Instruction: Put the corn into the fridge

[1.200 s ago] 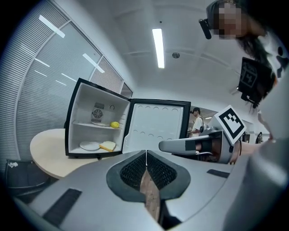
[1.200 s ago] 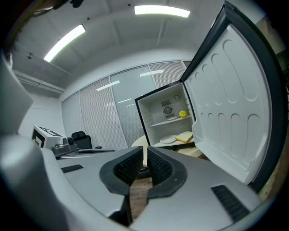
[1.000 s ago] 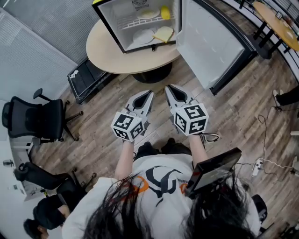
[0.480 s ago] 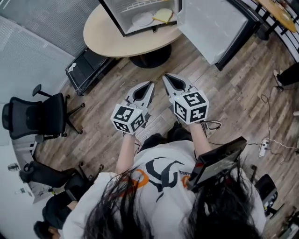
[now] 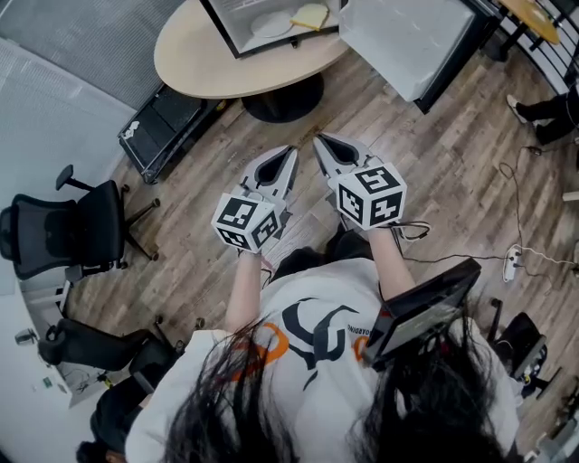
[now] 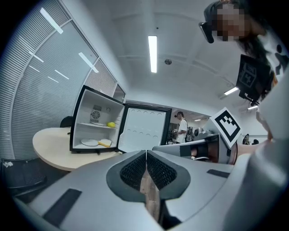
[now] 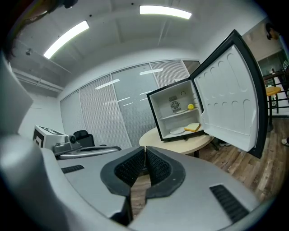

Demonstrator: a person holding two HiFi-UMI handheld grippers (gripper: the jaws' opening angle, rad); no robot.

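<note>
The small yellow corn [image 6: 110, 125] lies on the upper shelf of the open mini fridge [image 6: 83, 118], and it also shows in the right gripper view as corn [image 7: 191, 107]. In the head view only the fridge's lower edge [image 5: 237, 41] shows, so the corn is hidden there. My left gripper [image 5: 291, 150] and right gripper [image 5: 318, 138] hang side by side over the wooden floor, well short of the table [image 5: 217, 68]. Both point toward the fridge. The left gripper [image 6: 146, 153] is shut with nothing in it, and so is the right gripper [image 7: 145, 151].
A plate [image 5: 268, 24] and a bread slice [image 5: 309, 15] lie on the fridge floor. The fridge door [image 5: 407, 41] stands wide open to the right. A black rack [image 5: 158, 136] and office chairs [image 5: 68, 231] are at the left, cables [image 5: 511, 262] at the right. A person [image 6: 181, 128] stands far behind.
The table and fridge have slid toward the top of the head view, so both grippers and the person are farther from the fridge. Both grippers keep side by side.
</note>
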